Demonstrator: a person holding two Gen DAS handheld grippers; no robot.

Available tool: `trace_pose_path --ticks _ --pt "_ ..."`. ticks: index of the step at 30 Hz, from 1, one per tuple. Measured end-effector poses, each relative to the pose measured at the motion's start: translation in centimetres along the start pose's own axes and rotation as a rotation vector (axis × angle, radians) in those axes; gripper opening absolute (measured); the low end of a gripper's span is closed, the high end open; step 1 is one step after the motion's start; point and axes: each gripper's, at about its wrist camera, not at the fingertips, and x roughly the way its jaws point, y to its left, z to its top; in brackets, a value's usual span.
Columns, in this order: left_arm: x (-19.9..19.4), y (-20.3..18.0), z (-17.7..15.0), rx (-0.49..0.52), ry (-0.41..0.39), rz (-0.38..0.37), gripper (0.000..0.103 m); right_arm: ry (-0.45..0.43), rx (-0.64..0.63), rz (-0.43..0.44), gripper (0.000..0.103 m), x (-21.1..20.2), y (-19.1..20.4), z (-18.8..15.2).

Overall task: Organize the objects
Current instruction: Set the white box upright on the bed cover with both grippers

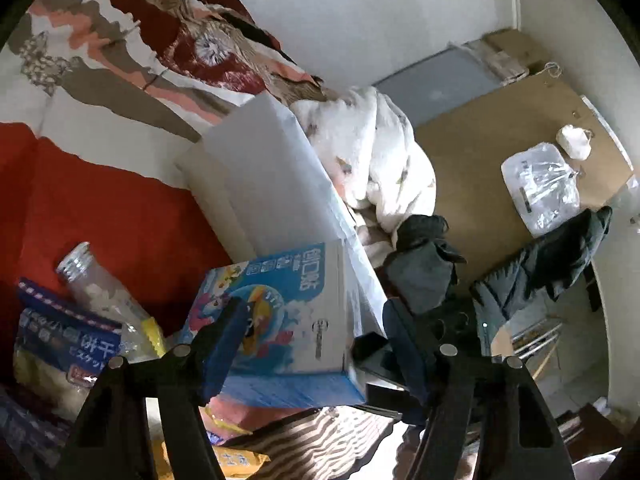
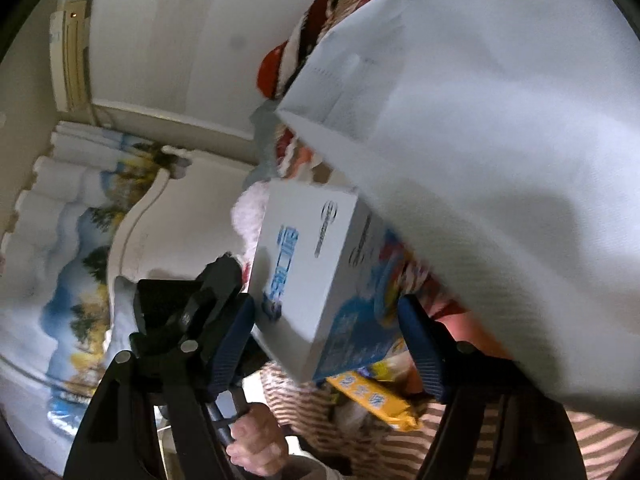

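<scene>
between both grippers' spread fingers [image 1: 224,344], neither clamped: blue box [image 2: 316,276] reading "创口贴".

The blue-and-white box [image 1: 280,312], low in the left wrist view's centre, carries large white characters reading 创口贴. At lower left, the blue snack bag [image 1: 60,344] shows 饼干; its smaller print is illegible.

blue-white box [image 1: 280,312], red blanket [image 1: 100,208]
</scene>
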Motion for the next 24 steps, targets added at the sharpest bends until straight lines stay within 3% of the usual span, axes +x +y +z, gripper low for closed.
trace_pose_path --ticks 5,8,16,24 --pt "-0.4 0.9 -0.6 -0.059 -0.014 -0.041 0.068 -0.028 -0.082 -0.057 0.074 0.0 1.6 -0.4" --pt "-1.3 0.4 -0.6 -0.054 -0.030 -0.025 0.070 -0.046 -0.121 -0.074 0.069 -0.3 2.4 -0.7" --pt "-4.8 -4.6 -0.1 0.067 -0.144 0.093 0.073 -0.089 -0.240 0.000 0.055 -1.9 6.3 -1.4" --pt "-6.4 -11.5 0.4 0.187 -0.216 0.102 0.073 -0.198 -0.362 0.090 0.055 -6.4 9.7 -1.6"
